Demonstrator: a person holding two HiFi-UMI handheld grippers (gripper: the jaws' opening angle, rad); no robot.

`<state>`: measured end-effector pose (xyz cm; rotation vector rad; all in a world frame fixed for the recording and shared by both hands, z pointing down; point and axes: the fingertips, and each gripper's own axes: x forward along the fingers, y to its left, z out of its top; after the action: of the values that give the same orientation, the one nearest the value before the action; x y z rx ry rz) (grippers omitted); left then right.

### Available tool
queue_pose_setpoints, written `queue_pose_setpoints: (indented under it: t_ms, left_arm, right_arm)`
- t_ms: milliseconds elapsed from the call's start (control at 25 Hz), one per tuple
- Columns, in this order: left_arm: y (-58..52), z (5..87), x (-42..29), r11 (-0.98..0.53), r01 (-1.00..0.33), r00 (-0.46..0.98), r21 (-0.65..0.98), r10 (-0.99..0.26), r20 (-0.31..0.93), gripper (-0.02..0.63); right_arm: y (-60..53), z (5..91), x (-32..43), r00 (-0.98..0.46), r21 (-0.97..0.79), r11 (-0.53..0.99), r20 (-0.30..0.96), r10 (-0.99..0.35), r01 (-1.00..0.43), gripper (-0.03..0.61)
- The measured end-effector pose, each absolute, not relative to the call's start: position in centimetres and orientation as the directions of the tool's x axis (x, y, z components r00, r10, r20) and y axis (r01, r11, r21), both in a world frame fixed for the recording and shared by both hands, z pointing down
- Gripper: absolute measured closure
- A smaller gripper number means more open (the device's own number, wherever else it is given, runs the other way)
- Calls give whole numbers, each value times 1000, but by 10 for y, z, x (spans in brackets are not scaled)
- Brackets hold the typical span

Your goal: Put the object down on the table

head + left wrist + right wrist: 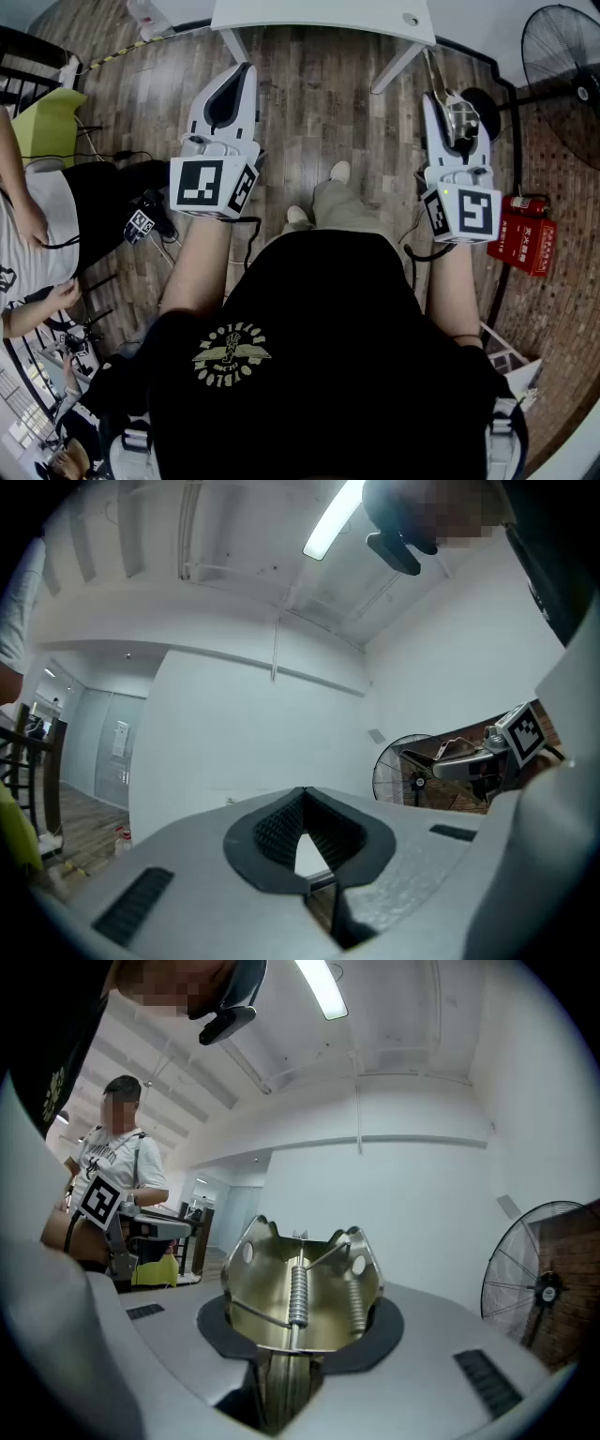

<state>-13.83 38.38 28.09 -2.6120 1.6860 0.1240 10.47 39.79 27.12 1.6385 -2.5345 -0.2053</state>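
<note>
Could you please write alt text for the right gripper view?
The right tongs are shut on a shiny metal spring clip before a white wall. A black standing fan is at right; a person in a white shirt stands at left.

Dark wood-plank floor (309, 94) underfoot, and a white bench (323, 17) stands at its far edge on slanted legs. Over on the right there's a black pedestal fan (562, 56) against red brick (562, 178), with a red box (527, 234) low down by that brick. Straight ahead, a plain white wall (244, 752) climbs to a white ceiling (187, 536), where one long tube light (333, 517) is lit. Far left, greyish glass panels (103, 752), black cables (122, 155) trailing over the floor, and a yellow-green shape (47, 127) beside them.
</note>
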Motion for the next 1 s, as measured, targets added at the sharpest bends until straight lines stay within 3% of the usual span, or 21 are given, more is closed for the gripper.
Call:
queue_pose_setpoints:
  t_ms: [1000]
  left_arm:
    - [288, 303, -106, -417, -909, 416, 23, -909, -36, 606]
  right_arm:
    - [293, 305, 131, -433, 82, 436, 53, -900, -896, 454]
